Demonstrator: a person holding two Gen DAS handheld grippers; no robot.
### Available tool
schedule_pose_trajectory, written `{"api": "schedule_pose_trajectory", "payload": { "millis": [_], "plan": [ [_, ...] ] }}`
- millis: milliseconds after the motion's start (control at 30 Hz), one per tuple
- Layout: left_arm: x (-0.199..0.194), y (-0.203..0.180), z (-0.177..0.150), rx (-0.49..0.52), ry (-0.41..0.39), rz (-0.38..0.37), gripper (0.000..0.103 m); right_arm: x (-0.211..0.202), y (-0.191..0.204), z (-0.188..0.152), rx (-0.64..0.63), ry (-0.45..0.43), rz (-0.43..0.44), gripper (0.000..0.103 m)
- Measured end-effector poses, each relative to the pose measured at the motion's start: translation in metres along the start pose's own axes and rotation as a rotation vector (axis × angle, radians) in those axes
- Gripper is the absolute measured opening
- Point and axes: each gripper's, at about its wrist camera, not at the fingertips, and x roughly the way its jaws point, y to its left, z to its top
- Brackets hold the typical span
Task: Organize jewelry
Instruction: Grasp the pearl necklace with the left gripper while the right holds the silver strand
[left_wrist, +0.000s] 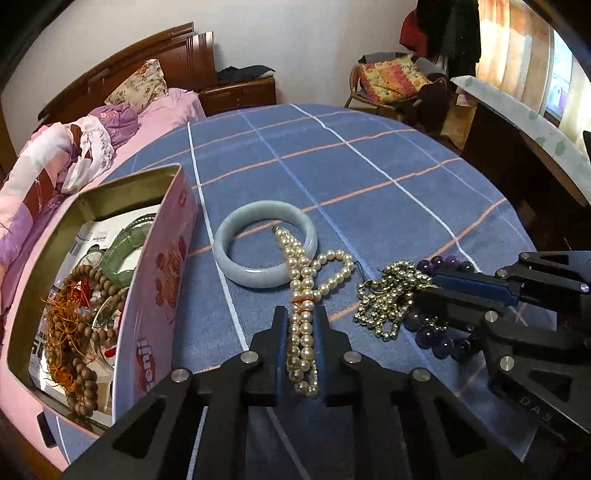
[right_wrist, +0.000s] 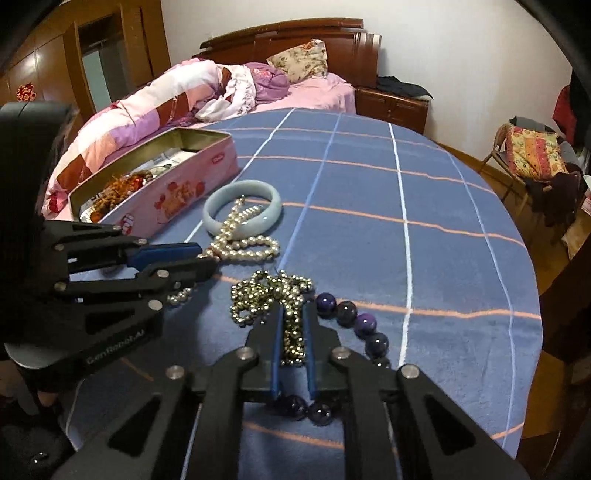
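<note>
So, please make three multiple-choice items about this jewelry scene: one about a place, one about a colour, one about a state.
1. Where does the pale bangle lie?
A. in the pink tin
B. on the blue cloth, beside the tin
C. on the bed

2. What colour are the large round beads?
A. purple
B. red
C. white

3. What is the left gripper doing?
A. standing open over the tin
B. shut on the pearl strand
C. shut on the bangle

Answers:
1 B, it rests on the blue cloth right of the pink tin.
2 A, they look dark violet.
3 B, the pearl strand runs between its pads.
</note>
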Motion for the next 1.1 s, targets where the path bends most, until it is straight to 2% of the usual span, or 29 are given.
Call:
{"api": "schedule_pose_trajectory", "payload": {
  "millis": [33,333,633,1100],
  "plan": [
    [-0.003,0.001,0.000,-0.004,-0.008,-0.005,0.005,-0.003,0.001,0.000,0.000,-0.013,0.001,0.014],
    [-0.050,0.011,0.000,-0.050,-0.128,-0.027,0.005,-0.044,-0.001,0.016,0.020,-0.135,-0.006,0.014],
    [-0.080,0.031,0.005,-0.114,-0.196,-0.034,0.005,-0.058,0.008,0.027,0.018,-0.196,0.002,0.014],
    [-0.108,0.061,0.013,-0.153,-0.263,0.021,0.005,-0.065,0.018,0.048,-0.001,-0.246,0.021,0.014]
  ]
}}
